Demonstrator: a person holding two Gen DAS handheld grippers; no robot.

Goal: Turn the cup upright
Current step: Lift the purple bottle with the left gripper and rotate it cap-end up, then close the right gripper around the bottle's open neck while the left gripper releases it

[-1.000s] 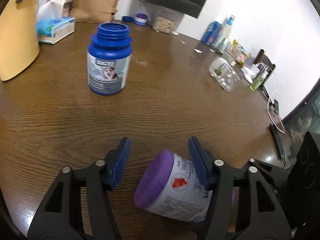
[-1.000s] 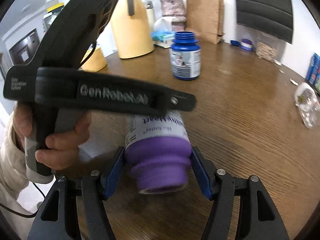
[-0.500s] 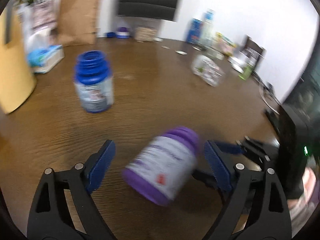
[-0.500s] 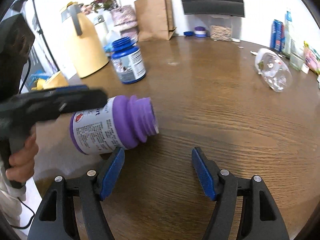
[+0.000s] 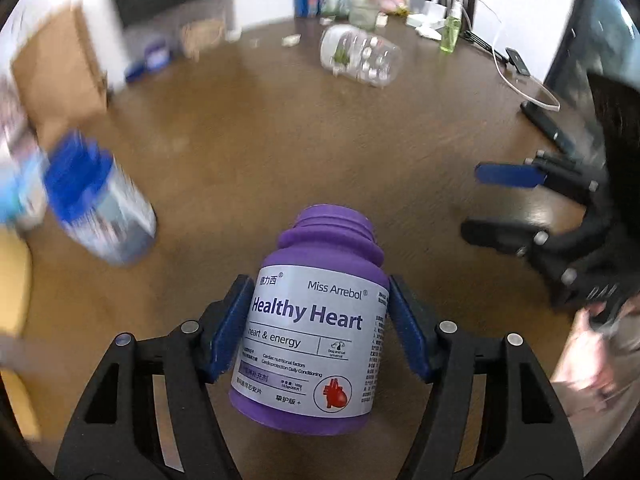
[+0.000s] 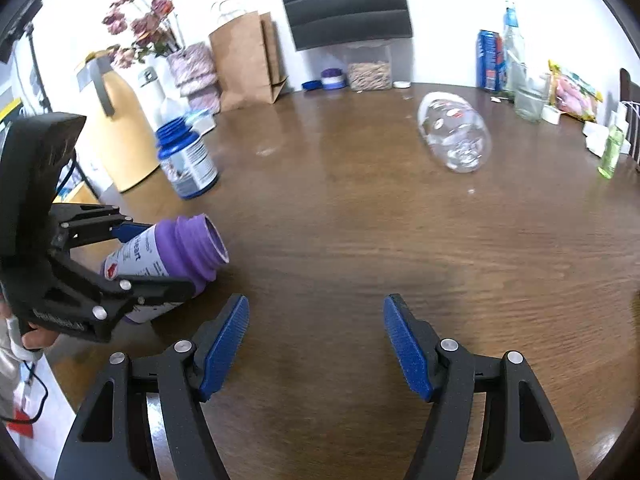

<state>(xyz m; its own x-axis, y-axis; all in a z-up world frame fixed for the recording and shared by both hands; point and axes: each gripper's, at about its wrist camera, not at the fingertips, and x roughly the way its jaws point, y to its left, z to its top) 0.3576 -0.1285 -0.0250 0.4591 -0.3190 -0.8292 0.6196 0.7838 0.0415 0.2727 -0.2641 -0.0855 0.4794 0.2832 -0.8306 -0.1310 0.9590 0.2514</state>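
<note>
A purple open-mouthed bottle (image 5: 312, 320) with a white "Healthy Heart" label sits between the blue pads of my left gripper (image 5: 320, 324), which is shut on its body. In the right wrist view the bottle (image 6: 172, 252) is tilted, mouth pointing right and slightly up, just above the brown wooden table (image 6: 380, 240). My right gripper (image 6: 316, 340) is open and empty, to the right of the bottle; it also shows in the left wrist view (image 5: 520, 200).
A blue bottle (image 6: 186, 160) stands upright behind the purple one. A clear plastic jar (image 6: 454, 136) lies on its side mid-table. A yellow jug (image 6: 116, 128), paper bag (image 6: 248, 60), flowers and bottles line the far edge.
My right gripper let go of the purple bottle and drew back to the right. My left gripper closed on the bottle's body and turned it mouth away from its camera.
</note>
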